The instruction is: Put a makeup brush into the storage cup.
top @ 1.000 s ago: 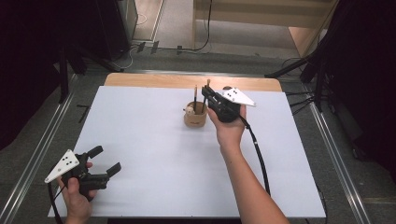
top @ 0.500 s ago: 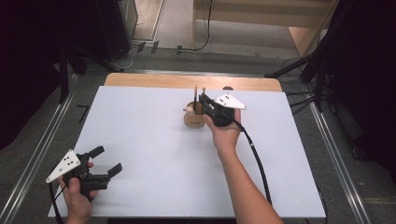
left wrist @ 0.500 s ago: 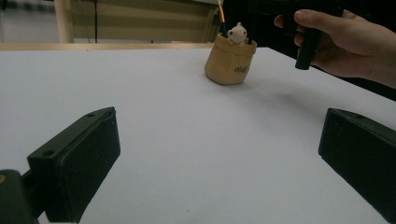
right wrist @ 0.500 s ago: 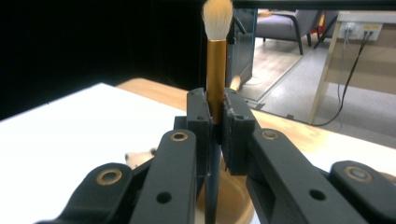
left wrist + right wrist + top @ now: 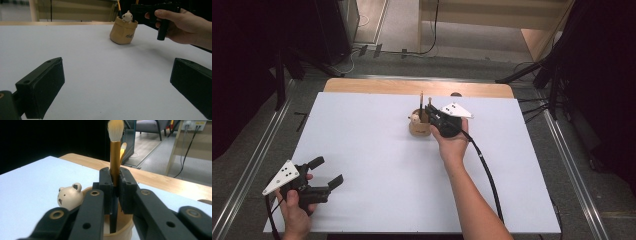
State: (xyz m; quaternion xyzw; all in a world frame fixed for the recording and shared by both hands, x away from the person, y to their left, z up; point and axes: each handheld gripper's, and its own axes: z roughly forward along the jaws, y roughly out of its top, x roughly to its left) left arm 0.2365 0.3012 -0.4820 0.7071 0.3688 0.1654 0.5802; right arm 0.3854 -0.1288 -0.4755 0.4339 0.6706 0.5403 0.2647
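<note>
Plenty of open room here: the white table (image 5: 377, 150) is lying mostly bare, with a strip of wood showing along its far edge and metal rails running down the floor on both sides. The only thing sitting on it is the cup (image 5: 419, 127), out past the middle toward the far edge, well apart from both side edges. The left gripper (image 5: 324, 172) is hanging near the near-left corner, jaws spread wide and gripping nothing, bare table stretching ahead of it all the way to the cup (image 5: 123, 32). The right gripper (image 5: 428, 114) is sitting right over the cup, its hand (image 5: 452, 145) coming in from the near side. Its jaws are pinched around the brush (image 5: 115, 162), and they've just been easing open a touch, the handle still between the pads. The brush is standing upright, gold handle turning dark lower down where it's dipping into the cup (image 5: 120, 230), pale bristles on top. The cup is tan and round, with a little cream bear head (image 5: 70, 196) peeking over its rim just beside the jaws.
</note>
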